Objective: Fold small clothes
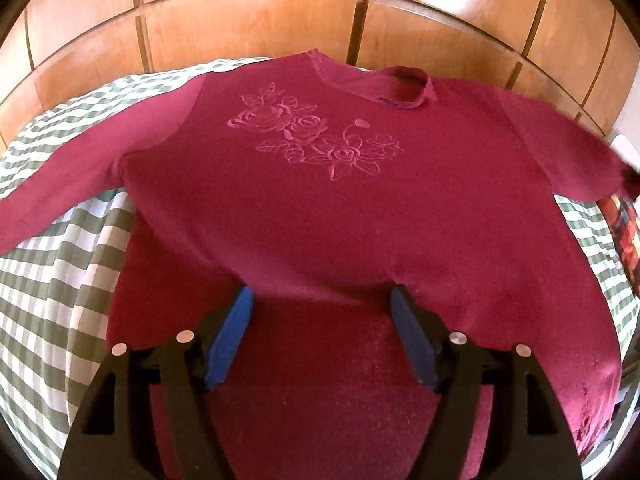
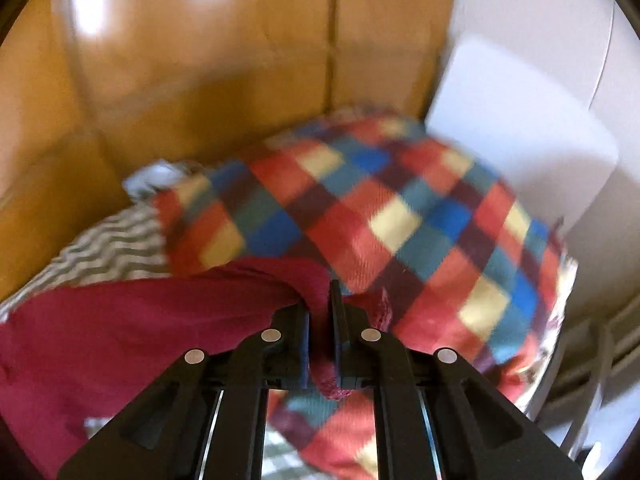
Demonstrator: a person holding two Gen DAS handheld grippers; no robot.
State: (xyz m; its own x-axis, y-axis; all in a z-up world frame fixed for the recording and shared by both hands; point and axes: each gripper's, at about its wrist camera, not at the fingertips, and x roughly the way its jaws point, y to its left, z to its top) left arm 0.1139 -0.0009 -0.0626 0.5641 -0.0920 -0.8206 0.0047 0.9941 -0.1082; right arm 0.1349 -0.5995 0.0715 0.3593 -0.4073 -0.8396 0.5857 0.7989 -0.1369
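Sweater | sleeve pinched in right hand-held gripper | hem under left hand-held gripper

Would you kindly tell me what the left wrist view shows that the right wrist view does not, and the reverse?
Only the left wrist view shows the flower stitching, the collar and the open left claw over the hem. Only the right wrist view shows the right claw shut on the sleeve end, the big plaid blanket and a white board. Both show the red sweater, the checked sheet and the wooden panels.
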